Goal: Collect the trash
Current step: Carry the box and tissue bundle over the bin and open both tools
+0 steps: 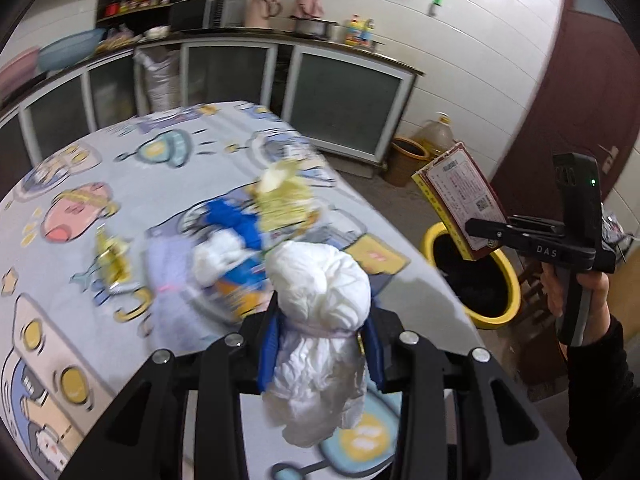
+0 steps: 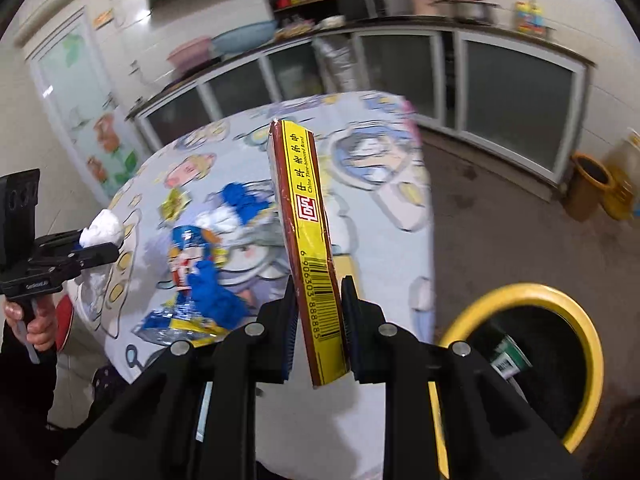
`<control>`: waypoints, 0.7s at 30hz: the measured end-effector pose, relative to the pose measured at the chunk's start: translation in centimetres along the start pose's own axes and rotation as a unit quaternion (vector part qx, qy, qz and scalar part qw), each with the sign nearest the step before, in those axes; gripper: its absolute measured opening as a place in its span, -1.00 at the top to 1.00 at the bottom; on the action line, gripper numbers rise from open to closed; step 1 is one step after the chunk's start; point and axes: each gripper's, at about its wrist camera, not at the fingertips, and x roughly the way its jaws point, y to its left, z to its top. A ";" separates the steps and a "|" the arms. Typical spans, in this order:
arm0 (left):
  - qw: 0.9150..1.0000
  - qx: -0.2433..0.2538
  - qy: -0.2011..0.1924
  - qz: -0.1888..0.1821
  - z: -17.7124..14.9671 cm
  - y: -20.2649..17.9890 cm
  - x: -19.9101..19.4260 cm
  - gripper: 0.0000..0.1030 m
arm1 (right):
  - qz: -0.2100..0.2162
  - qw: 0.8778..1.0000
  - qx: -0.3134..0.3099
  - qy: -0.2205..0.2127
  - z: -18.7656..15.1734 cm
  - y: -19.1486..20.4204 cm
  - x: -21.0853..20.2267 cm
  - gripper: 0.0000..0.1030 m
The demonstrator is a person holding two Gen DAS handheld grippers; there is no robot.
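Note:
My left gripper (image 1: 320,344) is shut on a crumpled white tissue wad (image 1: 320,280) and holds it above the near edge of the table (image 1: 120,160); it also shows in the right wrist view (image 2: 100,226). My right gripper (image 2: 318,320) is shut on a flat brown and yellow box (image 2: 308,240), held upright to the right of the table, beside the yellow-rimmed trash bin (image 2: 580,332). In the left wrist view the box (image 1: 460,200) hangs over the bin (image 1: 504,316). Blue, white and yellow wrappers (image 1: 248,232) lie on the table.
The table carries a cartoon-print cloth. Kitchen cabinets (image 1: 344,108) line the far wall. An orange basket (image 1: 408,156) and an oil jug (image 1: 438,132) stand on the floor by a dark red door (image 1: 580,92). The bin holds a green item (image 2: 508,356).

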 end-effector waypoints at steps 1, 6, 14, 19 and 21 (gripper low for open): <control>1.000 0.009 0.001 -0.005 0.5 -1.2 0.5 0.35 | -0.003 1.000 0.009 -0.003 -0.3 -0.7 -0.5 0.60; 0.999 0.046 0.003 -0.019 2.3 -5.9 2.3 0.35 | -0.040 0.998 0.052 -0.024 -2.5 -4.5 -3.5 0.60; 0.995 0.085 0.018 -0.055 4.5 -12.8 6.1 0.35 | -0.104 0.987 0.108 -0.050 -5.9 -9.7 -7.3 0.60; 0.993 0.096 0.027 -0.069 5.6 -16.4 8.6 0.35 | -0.129 0.980 0.140 -0.054 -7.4 -12.4 -8.5 0.60; 0.992 0.102 0.030 -0.069 6.1 -17.8 10.0 0.35 | -0.148 0.976 0.151 -0.049 -8.0 -13.3 -8.5 0.60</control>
